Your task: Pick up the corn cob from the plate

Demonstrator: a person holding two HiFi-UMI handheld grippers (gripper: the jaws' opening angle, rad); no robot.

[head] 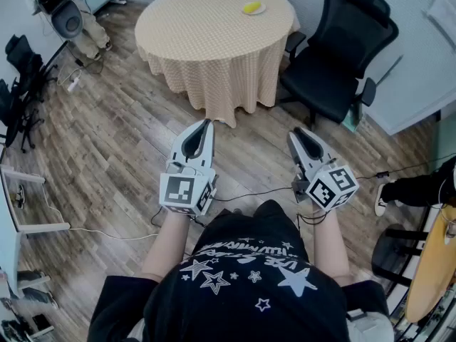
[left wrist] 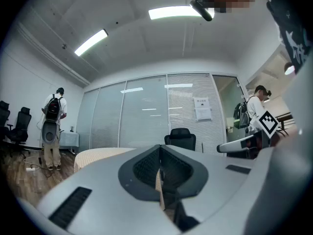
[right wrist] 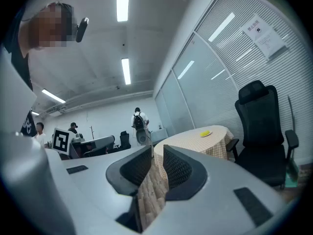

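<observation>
Bare floor (head: 128, 141) lies open up to the round table (head: 206, 27); an office chair (head: 342, 41) crowds its right.

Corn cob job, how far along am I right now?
Done: nothing yet. The corn cob lies on its plate at the far side of the round table. In hand: nothing. The left gripper and right gripper are both shut and empty, held level over the wood floor, short of the table. Left to do: walk up, open a gripper, close it on the cob and lift it off.
</observation>
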